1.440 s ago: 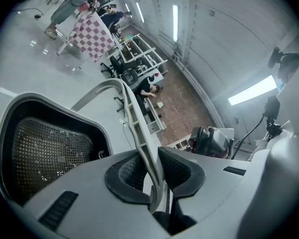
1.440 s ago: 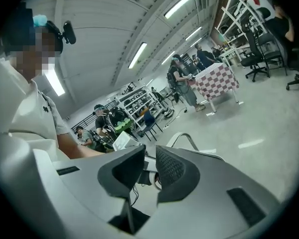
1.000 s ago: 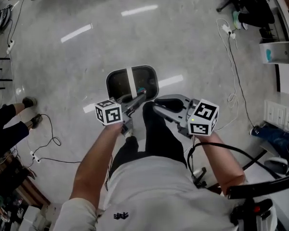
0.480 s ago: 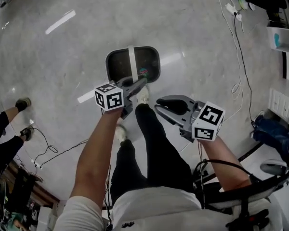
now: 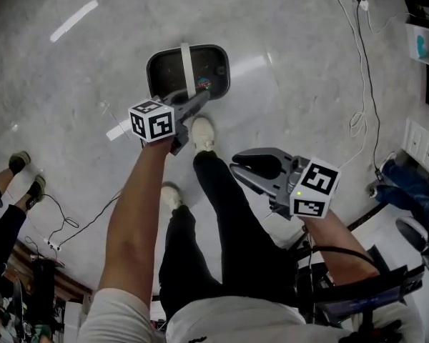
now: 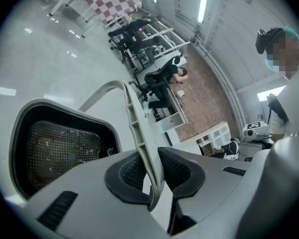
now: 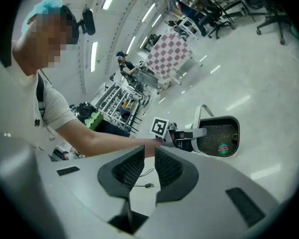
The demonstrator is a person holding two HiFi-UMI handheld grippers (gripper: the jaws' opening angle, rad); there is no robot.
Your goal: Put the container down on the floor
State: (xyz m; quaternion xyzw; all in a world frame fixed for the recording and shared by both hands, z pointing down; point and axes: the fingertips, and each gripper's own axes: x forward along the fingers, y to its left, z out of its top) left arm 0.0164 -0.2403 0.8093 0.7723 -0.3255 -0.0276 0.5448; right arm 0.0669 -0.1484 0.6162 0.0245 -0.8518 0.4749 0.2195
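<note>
A dark grey container (image 5: 168, 70) with a mesh bottom and a pale hoop handle (image 5: 185, 61) hangs low over the grey floor, ahead of the person's white shoe. My left gripper (image 5: 199, 98) is shut on that handle; in the left gripper view the thin handle (image 6: 139, 133) runs between the pads of the left gripper (image 6: 150, 168), with the container (image 6: 55, 148) to the left. Whether the container touches the floor I cannot tell. My right gripper (image 5: 236, 167) is lower right, holding nothing. The right gripper (image 7: 149, 156) has its jaws a narrow gap apart, and sees the container (image 7: 220, 136) ahead.
The person's legs and white shoes (image 5: 202, 133) stand just behind the container. Cables (image 5: 71, 221) trail over the floor at left and at upper right (image 5: 361, 84). Another person's feet (image 5: 18, 161) are at the left edge. White shelving (image 5: 422, 145) and a chair base lie at right.
Both grippers have gone down toward the floor with the container still hanging from the left one. The person has bent forward and the right gripper has rolled.
</note>
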